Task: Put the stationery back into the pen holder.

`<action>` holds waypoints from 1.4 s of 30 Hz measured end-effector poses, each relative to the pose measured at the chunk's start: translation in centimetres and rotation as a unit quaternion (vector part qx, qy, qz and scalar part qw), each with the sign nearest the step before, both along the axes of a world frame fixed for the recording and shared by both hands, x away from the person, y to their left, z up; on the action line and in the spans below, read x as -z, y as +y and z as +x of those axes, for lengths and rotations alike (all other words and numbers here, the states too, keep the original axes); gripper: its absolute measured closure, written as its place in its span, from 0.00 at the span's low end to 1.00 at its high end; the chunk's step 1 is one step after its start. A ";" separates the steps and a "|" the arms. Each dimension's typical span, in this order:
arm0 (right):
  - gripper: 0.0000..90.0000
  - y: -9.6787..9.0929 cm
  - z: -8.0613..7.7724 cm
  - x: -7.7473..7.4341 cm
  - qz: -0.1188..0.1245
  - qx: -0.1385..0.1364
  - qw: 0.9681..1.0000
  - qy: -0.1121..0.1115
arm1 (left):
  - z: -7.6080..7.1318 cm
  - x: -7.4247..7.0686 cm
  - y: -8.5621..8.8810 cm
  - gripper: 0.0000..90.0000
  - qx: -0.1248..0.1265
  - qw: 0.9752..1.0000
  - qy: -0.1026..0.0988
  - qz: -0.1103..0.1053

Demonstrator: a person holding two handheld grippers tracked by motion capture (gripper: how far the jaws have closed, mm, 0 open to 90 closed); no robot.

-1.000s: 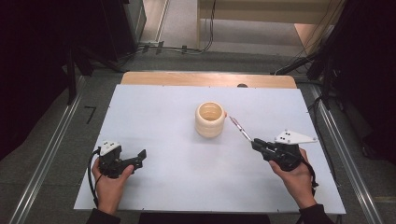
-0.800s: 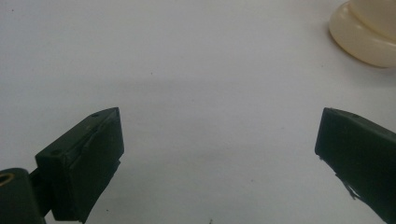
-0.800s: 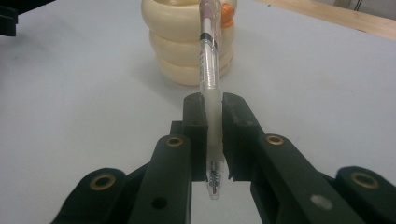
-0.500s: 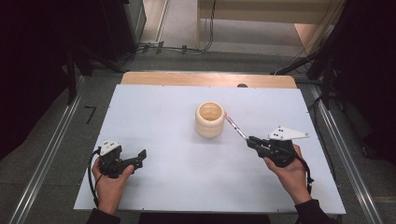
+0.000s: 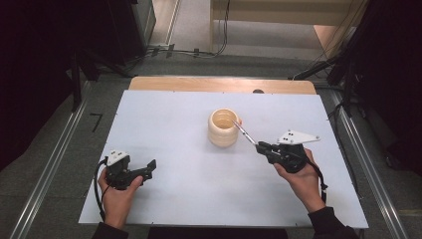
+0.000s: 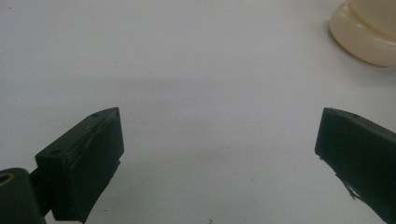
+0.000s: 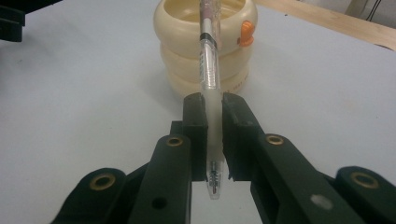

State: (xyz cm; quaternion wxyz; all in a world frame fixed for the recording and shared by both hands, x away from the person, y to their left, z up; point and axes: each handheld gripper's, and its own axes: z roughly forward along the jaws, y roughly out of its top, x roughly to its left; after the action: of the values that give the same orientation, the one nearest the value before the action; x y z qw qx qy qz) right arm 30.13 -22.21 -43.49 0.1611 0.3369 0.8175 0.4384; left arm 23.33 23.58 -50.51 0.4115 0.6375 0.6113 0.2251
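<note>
The jaws of our right gripper (image 7: 214, 109) are closed on a clear plastic pen (image 7: 209, 70), its far end at the rim of a cream ribbed cup (image 5: 223, 128) mid-bench (image 5: 164, 114). Our left gripper (image 6: 219, 140) rests with jaws wide apart on bare white surface near the front-left edge.

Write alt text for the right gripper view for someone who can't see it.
Two black fingers clamp a clear plastic pen that points toward the mouth of a cream ribbed holder with a small orange tab, standing on a white table.
</note>
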 end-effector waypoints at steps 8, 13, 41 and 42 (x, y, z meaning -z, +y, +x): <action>0.87 0.5 0.6 0.0 -0.002 -0.004 1.000 0.004 | 0.0 0.0 0.0 0.02 0.000 1.000 0.000 0.001; 0.87 0.9 1.0 -0.3 -0.004 -0.004 1.000 0.004 | 0.0 0.0 0.1 0.02 0.000 1.000 0.000 0.001; 0.87 2.8 3.1 -1.0 -0.012 -0.003 1.000 0.002 | 0.0 0.0 0.1 0.02 0.003 1.000 -0.001 -0.001; 0.87 2.8 3.1 -1.0 -0.013 -0.003 1.000 0.002 | 0.0 0.0 0.1 0.02 0.003 1.000 -0.001 0.000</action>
State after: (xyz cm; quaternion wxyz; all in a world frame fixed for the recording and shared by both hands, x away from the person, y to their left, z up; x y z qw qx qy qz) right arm 33.27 -19.43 -42.52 0.1630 0.3334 0.8241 0.4279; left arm 23.33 23.70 -50.51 0.4130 0.6387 0.6092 0.2246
